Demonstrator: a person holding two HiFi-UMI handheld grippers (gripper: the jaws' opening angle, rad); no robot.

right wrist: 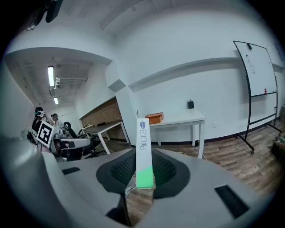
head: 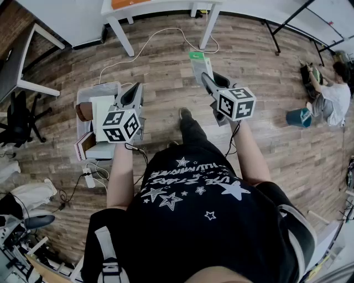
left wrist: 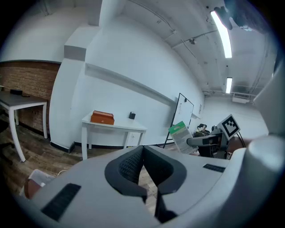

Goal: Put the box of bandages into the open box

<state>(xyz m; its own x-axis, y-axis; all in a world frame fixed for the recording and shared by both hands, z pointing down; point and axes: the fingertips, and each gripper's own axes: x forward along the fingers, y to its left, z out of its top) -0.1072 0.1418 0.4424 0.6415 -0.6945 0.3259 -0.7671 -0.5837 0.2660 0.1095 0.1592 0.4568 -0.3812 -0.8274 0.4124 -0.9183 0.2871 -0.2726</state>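
**Head view.** The white bench (head: 160, 8) runs along the top edge, with an orange case (head: 130, 3) on it. On the wood floor (head: 166, 72), nearer the person than the bench and off to its left, sits the open box (head: 84, 95). It has a white item and a brown one inside. The left claw (head: 134, 91) hangs over the right side of the open box. The right claw (head: 206, 77) is out in front of the bench's right leg, clamped on the bandage box (head: 199, 63). That box is held in the air above the floor, well apart from the open box (its far end is green).

**Left gripper view.** The left claw (left wrist: 142, 150) has its pads tip to tip, with nothing between them. Beyond it stands the bench (left wrist: 113, 127) with the orange case (left wrist: 102, 117). To the right of the bench, the bandage box (left wrist: 179, 136) tilts in the right claw (left wrist: 189, 141).

**Right gripper view.** The right claw (right wrist: 143, 156) is set narrow, pressing both flat sides of the bandage box (right wrist: 143, 147). The box is seen edge-on and upright, green at its lower end. The bench (right wrist: 178, 121) and orange case (right wrist: 154, 118) lie straight behind it. A whiteboard (right wrist: 256, 67) stands to the bench's right, and the left claw (right wrist: 87, 142) is to its left.
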